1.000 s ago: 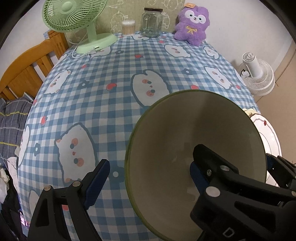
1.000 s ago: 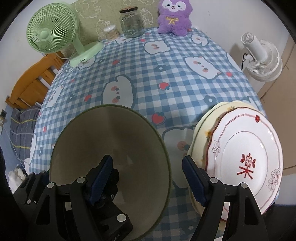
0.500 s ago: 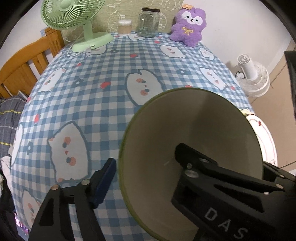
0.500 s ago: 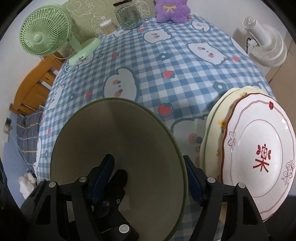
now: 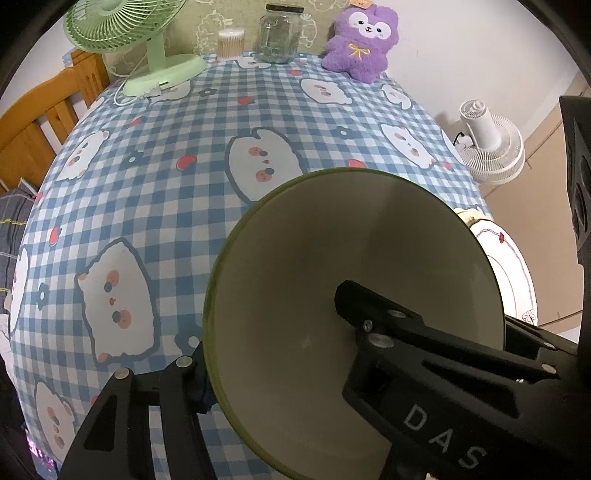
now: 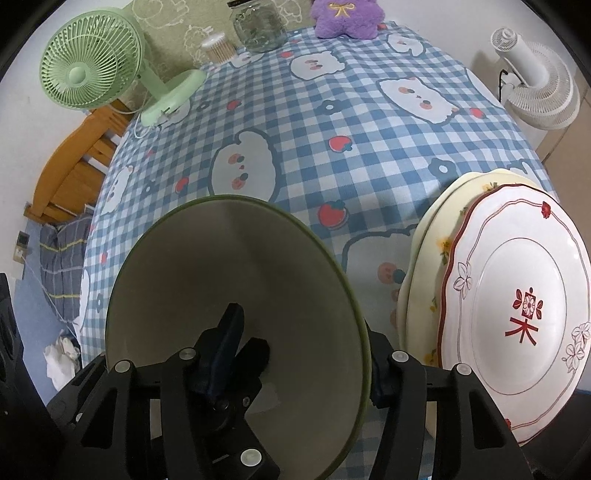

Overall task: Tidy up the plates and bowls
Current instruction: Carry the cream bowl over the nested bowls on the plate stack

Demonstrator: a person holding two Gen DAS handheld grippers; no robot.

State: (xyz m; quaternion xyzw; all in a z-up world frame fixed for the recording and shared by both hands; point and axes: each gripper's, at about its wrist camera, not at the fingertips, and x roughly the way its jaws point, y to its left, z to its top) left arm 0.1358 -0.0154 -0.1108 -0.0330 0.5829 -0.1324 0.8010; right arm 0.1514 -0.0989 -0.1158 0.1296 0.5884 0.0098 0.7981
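A green-rimmed cream bowl (image 5: pixel 332 280) fills the lower middle of the left wrist view and also shows in the right wrist view (image 6: pixel 229 273). Both grippers clamp its near rim. My left gripper (image 5: pixel 273 347) has one finger inside the bowl and one outside on the left. My right gripper (image 6: pixel 299 350) has its left finger inside the bowl and its right finger outside. A white plate with red pattern (image 6: pixel 517 306) lies on a cream floral plate (image 6: pixel 432 243) at the table's right edge, right of the bowl.
The table wears a blue checked cloth (image 5: pixel 207 155). At its far edge stand a green fan (image 5: pixel 147 44), a cotton-swab tub (image 5: pixel 231 42), a glass jar (image 5: pixel 279 33) and a purple plush (image 5: pixel 360 40). A white fan (image 6: pixel 535 70) stands beyond the right edge, a wooden bed frame (image 5: pixel 40 118) on the left.
Both grippers have narrowed from wide open onto the bowl's near rim. The bowl has stayed beside the plates.
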